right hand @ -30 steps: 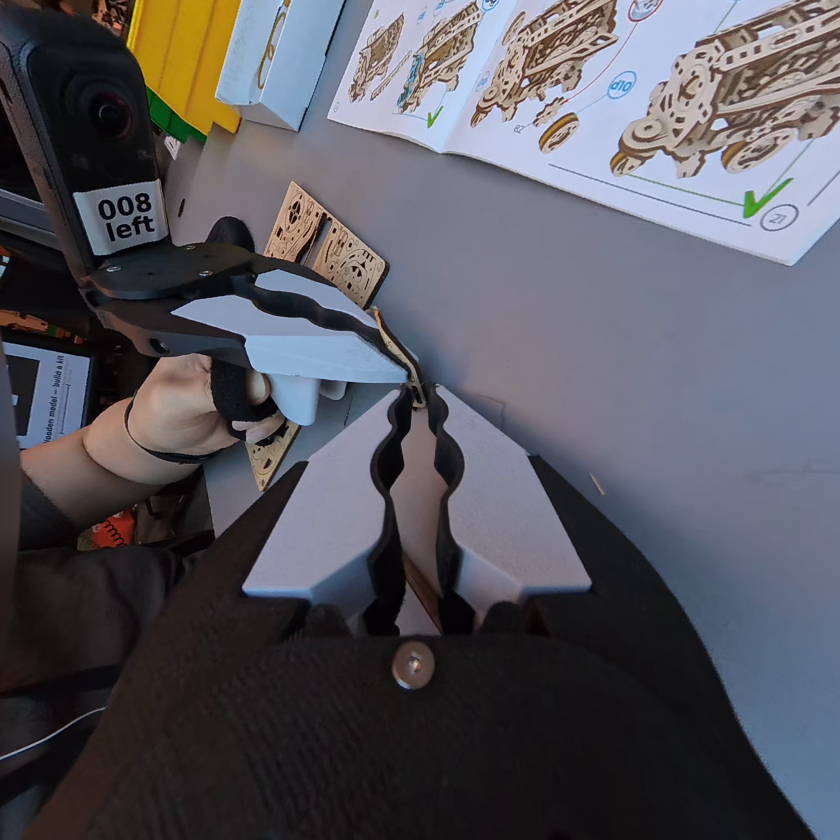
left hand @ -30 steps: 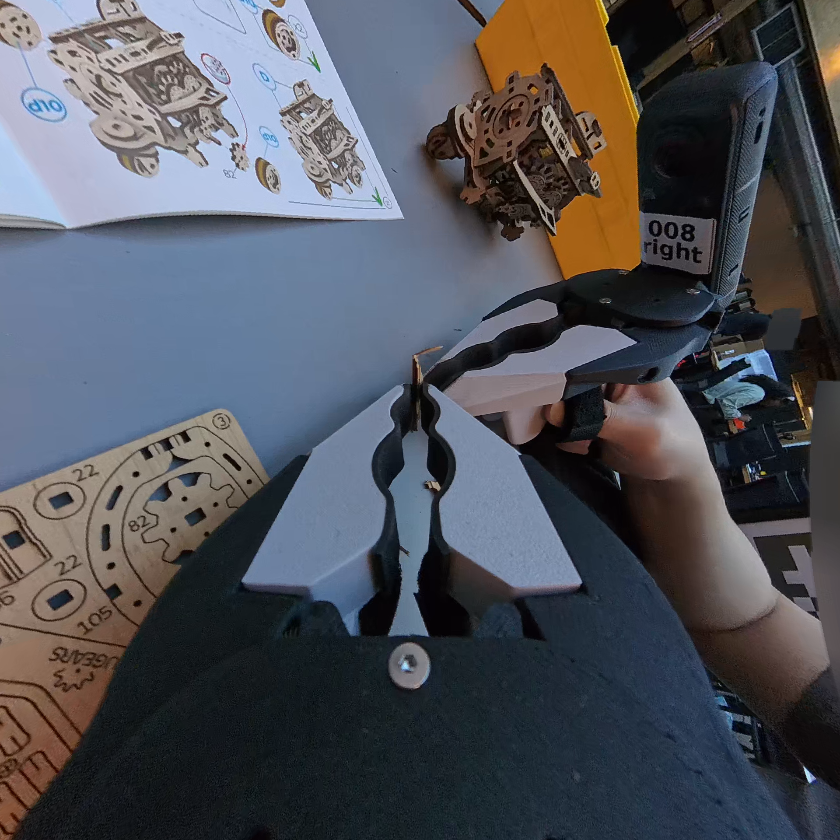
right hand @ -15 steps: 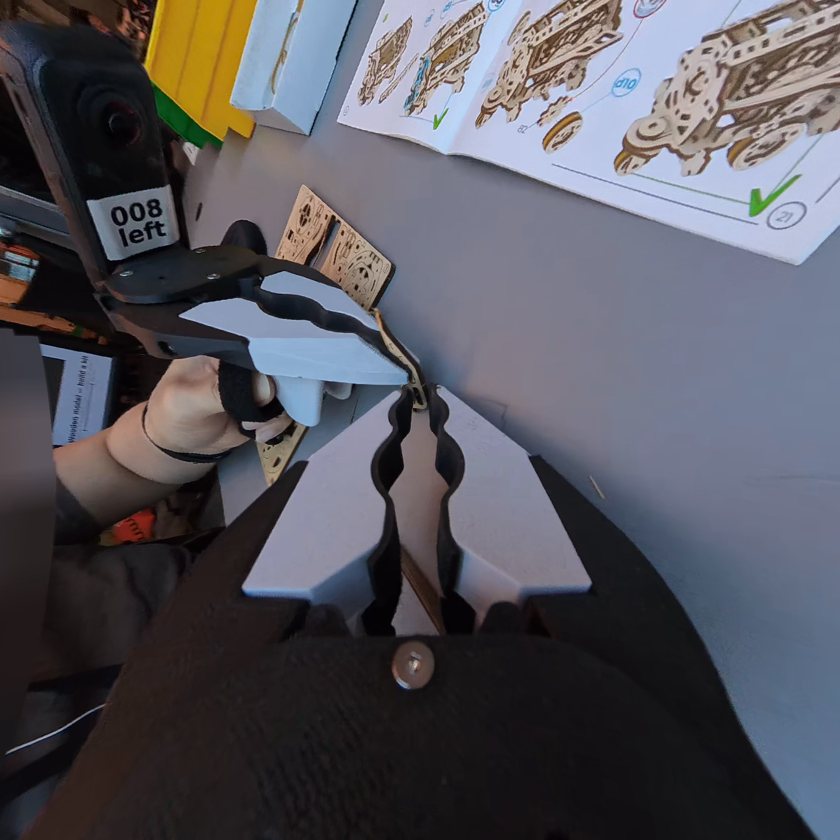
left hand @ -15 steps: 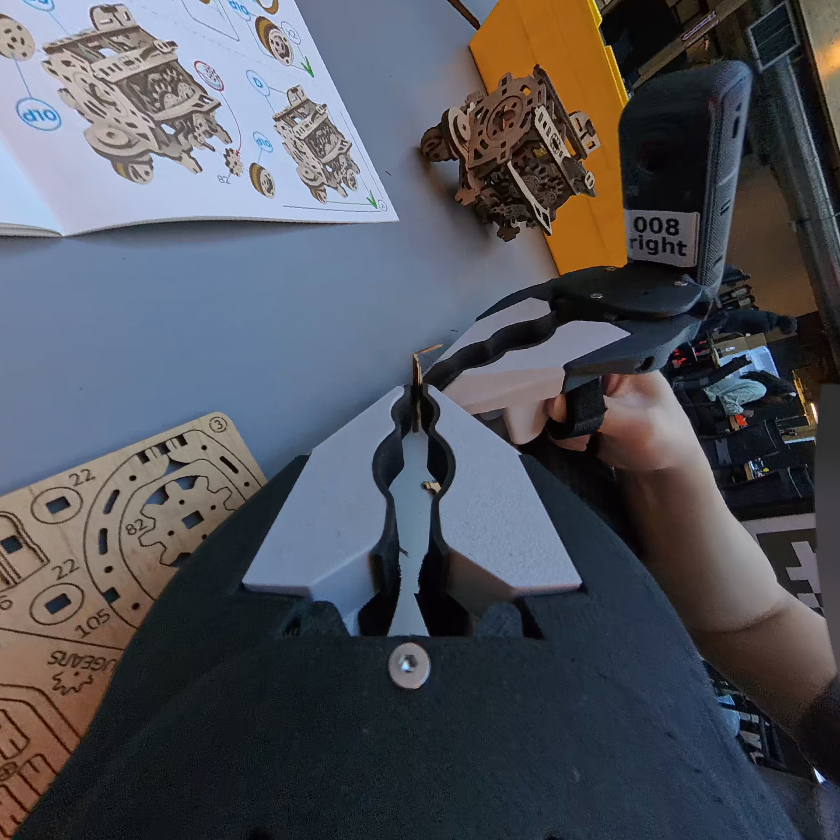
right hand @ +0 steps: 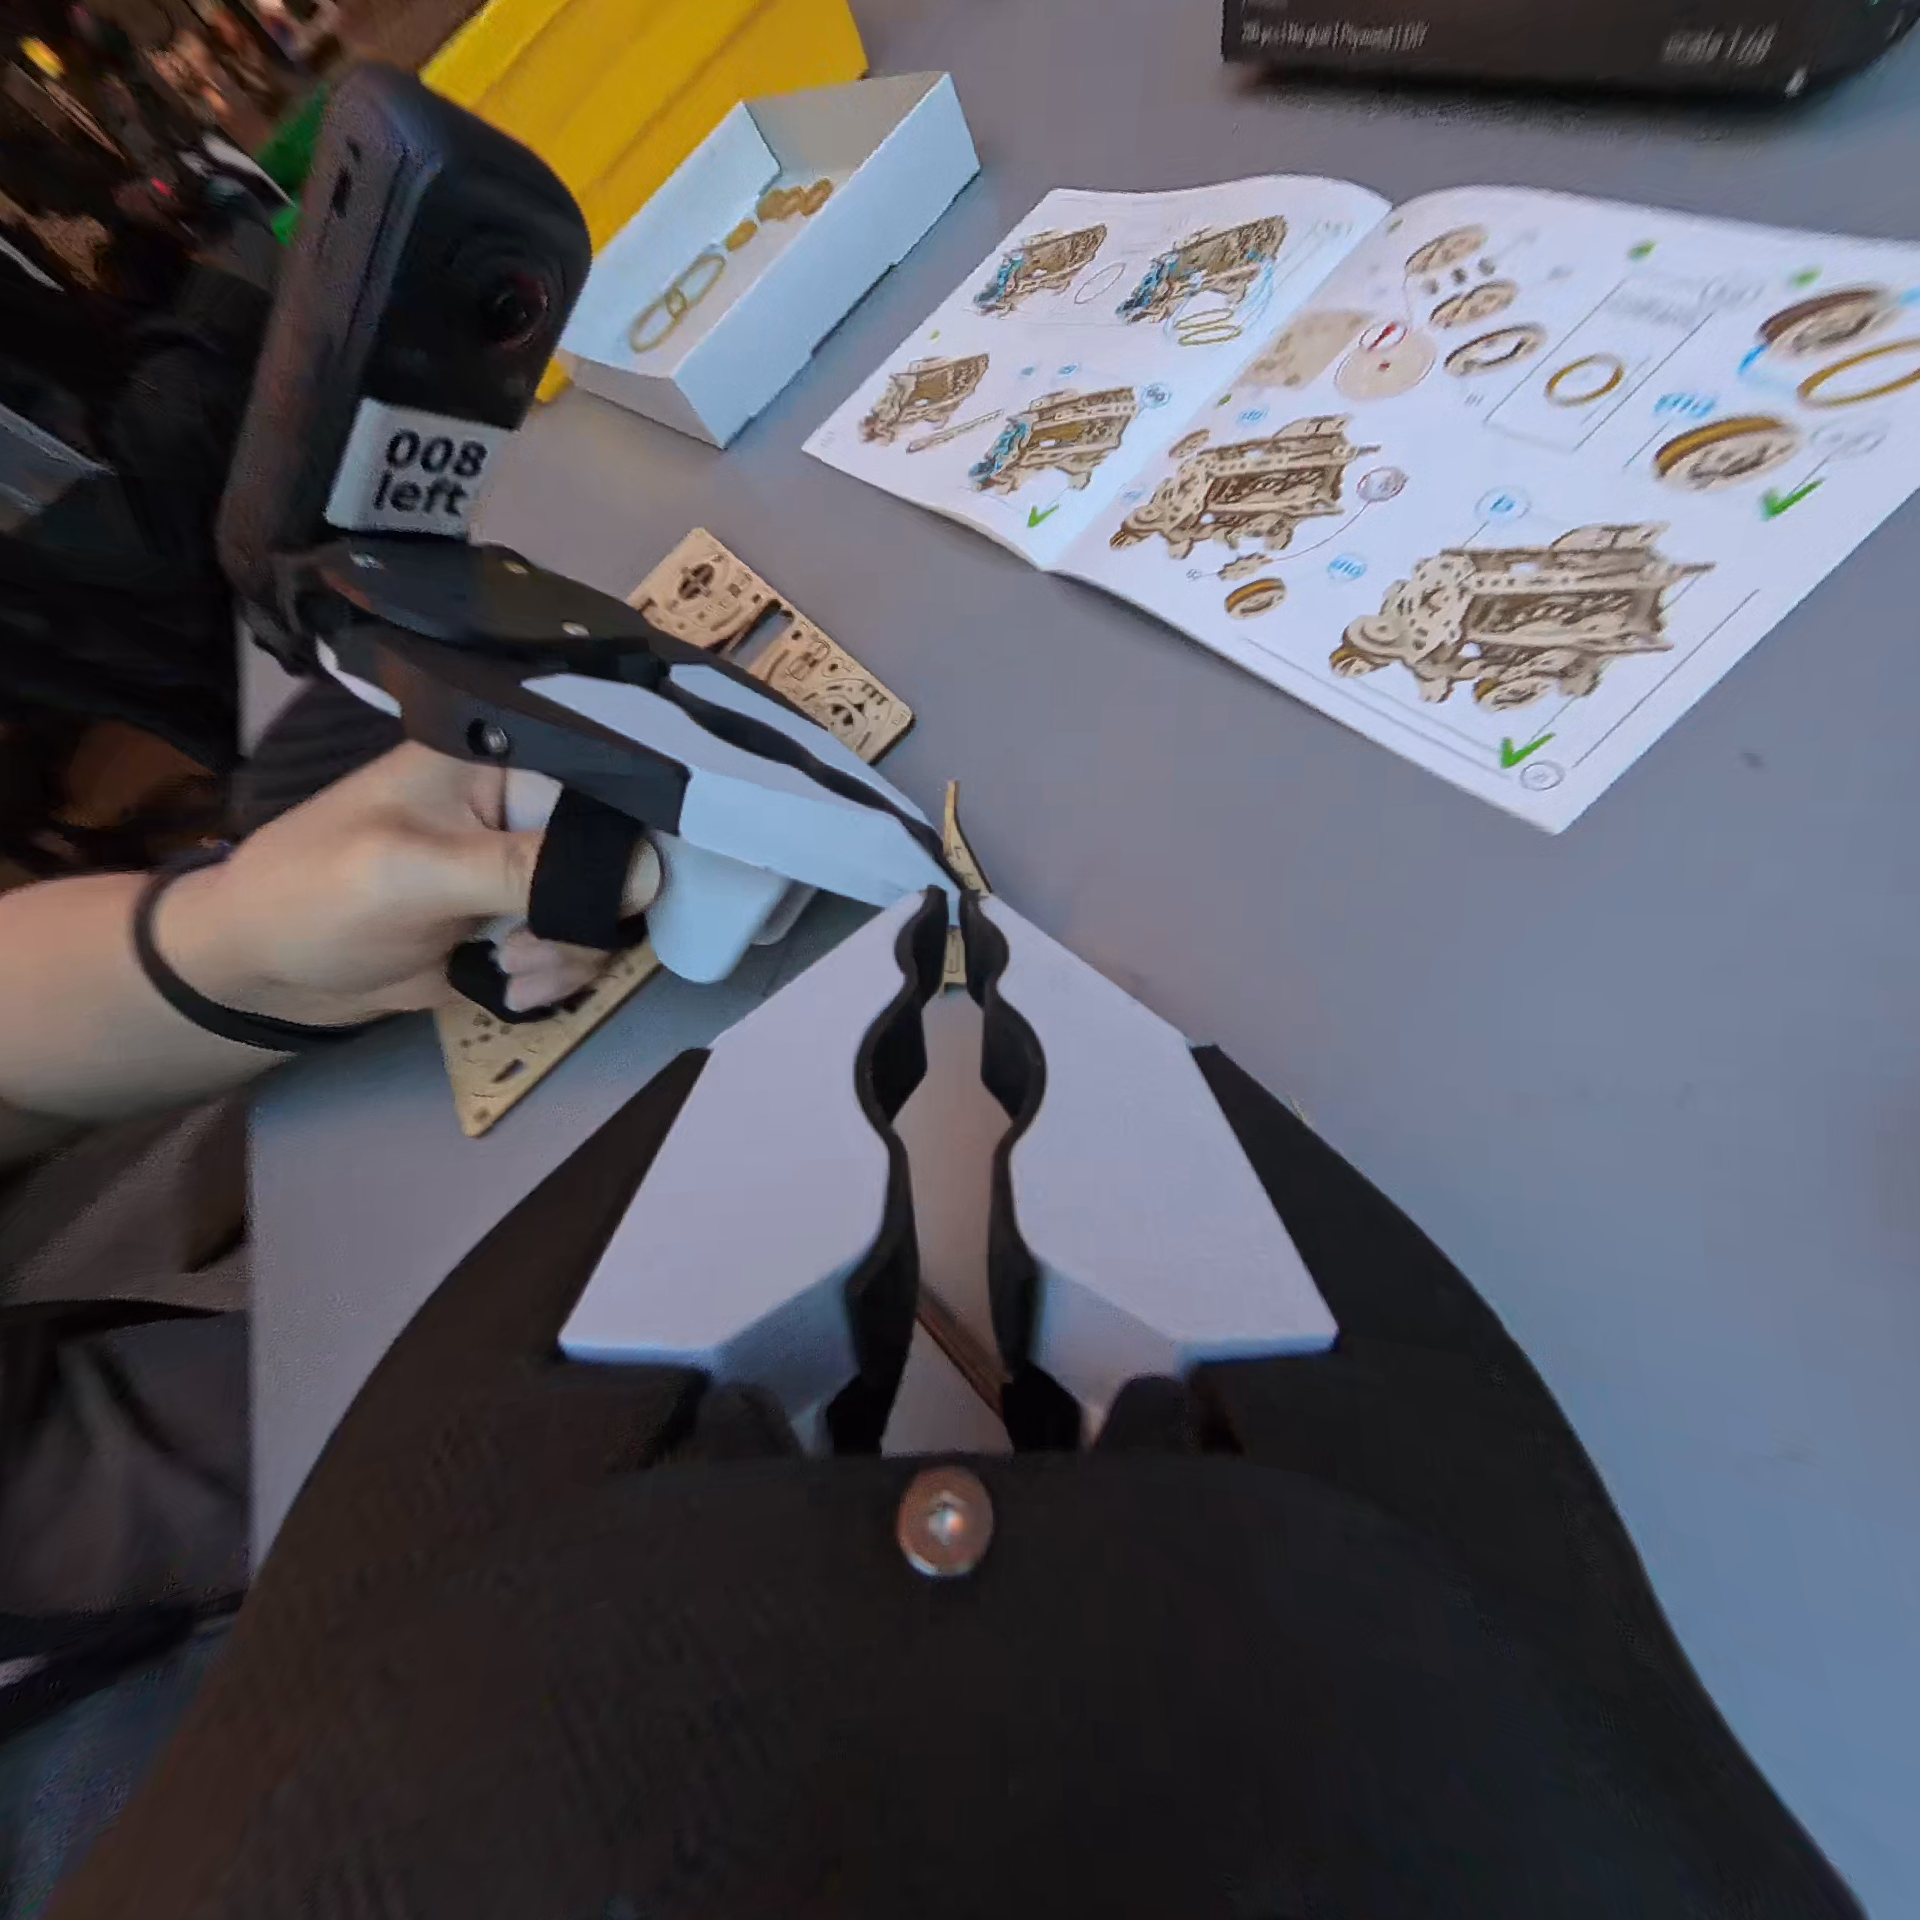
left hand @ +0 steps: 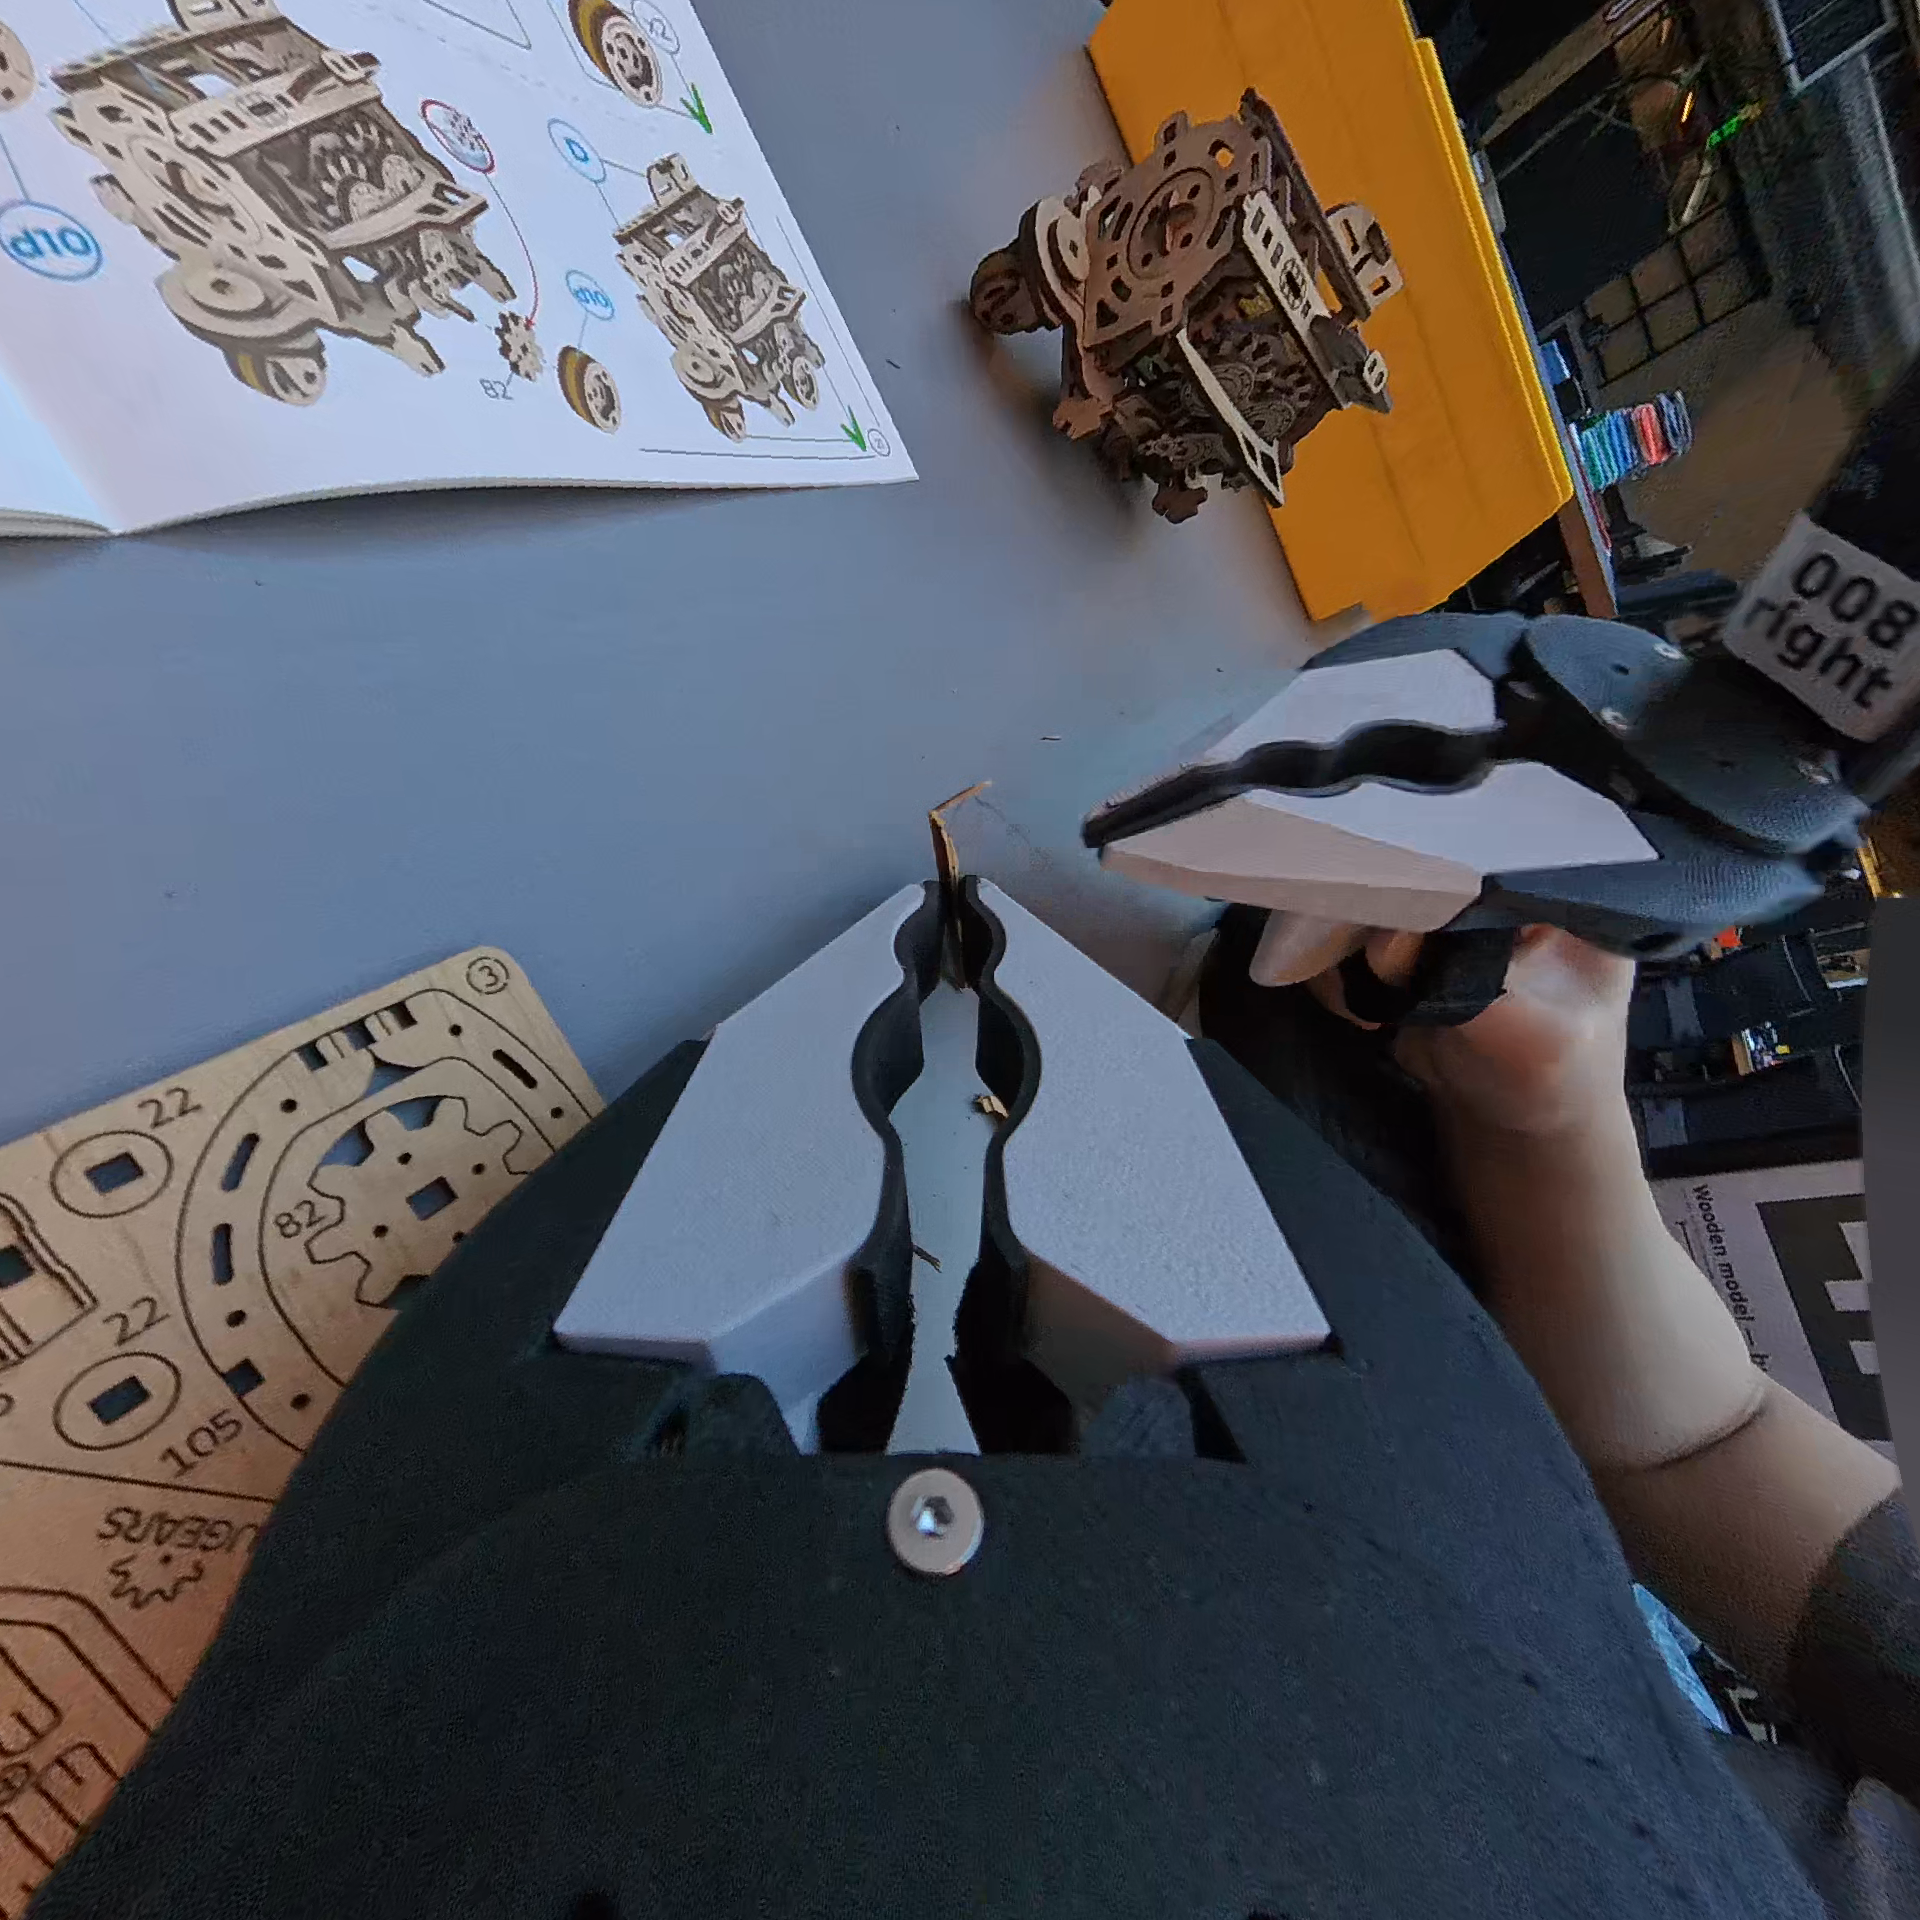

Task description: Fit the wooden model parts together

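Note:
My left gripper [left hand: 951, 909] is shut on a thin flat wooden part [left hand: 948, 852] that sticks up edge-on from its tips above the grey table. It also shows in the right wrist view [right hand: 930, 868], with the part [right hand: 958, 836] poking out beside my right tips. My right gripper [right hand: 954, 912] has its jaws together with nothing seen between the tips. In the left wrist view it [left hand: 1096, 831] hangs a short way right of the part, apart from it. The half-built wooden model [left hand: 1195, 301] stands at the far right.
A laser-cut wooden sheet [left hand: 208, 1195] lies under my left gripper. The open instruction booklet [right hand: 1455, 468] lies beyond. A white tray [right hand: 883, 208] with rings, a yellow box [left hand: 1351, 312] and a dark box [right hand: 1507, 42] line the far edge. Only a small space, under 4 cm, lies between the two pairs of fingers. Left tips and right tips are each some 15 cm from the half-built wooden model [left hand: 1195, 301].
My right gripper was at the wooden part, tip to tip with the left. It has drawn back to the right and turned. The left gripper still holds the part.

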`<state>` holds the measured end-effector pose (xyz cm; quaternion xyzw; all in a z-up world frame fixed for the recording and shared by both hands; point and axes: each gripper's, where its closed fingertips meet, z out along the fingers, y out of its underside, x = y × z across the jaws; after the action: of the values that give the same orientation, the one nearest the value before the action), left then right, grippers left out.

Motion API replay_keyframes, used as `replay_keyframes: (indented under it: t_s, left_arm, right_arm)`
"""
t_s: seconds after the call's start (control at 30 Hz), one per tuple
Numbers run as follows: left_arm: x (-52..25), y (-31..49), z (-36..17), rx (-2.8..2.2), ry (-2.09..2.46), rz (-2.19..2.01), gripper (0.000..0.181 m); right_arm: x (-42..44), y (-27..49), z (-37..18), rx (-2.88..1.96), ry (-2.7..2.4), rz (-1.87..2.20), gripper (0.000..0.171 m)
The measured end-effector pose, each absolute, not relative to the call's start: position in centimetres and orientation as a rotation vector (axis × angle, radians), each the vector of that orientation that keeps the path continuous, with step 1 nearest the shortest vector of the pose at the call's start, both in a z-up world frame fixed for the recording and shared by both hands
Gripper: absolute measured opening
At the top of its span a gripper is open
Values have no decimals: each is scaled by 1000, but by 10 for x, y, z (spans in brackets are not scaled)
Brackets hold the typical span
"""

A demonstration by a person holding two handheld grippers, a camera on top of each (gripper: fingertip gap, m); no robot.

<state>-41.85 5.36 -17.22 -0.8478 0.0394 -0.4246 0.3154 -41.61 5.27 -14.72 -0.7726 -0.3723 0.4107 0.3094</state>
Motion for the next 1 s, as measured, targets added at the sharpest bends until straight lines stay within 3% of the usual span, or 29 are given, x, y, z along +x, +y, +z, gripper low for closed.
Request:
replay_keyframes:
  t_s: [0.03, 0.23, 0.4, 1.0]
  left_arm:
    - [-418, 54, -172, -2233, 103, -1120, 0]
    - [-414, 51, -173, -2249, 145, -1148, 1]
    - [-411, 48, -174, -2263, 189, -1195, 1]
    - [-410, 48, -174, -2261, 203, -1177, 1]
  right_arm:
    - [-414, 51, -148, -2002, -1041, 973, 0]
    - [-413, 48, -159, -1579, -1537, 296, 0]
    - [-416, 31, -179, -1268, -1819, 160, 0]
    - [-418, 37, -178, -1385, -1728, 190, 0]
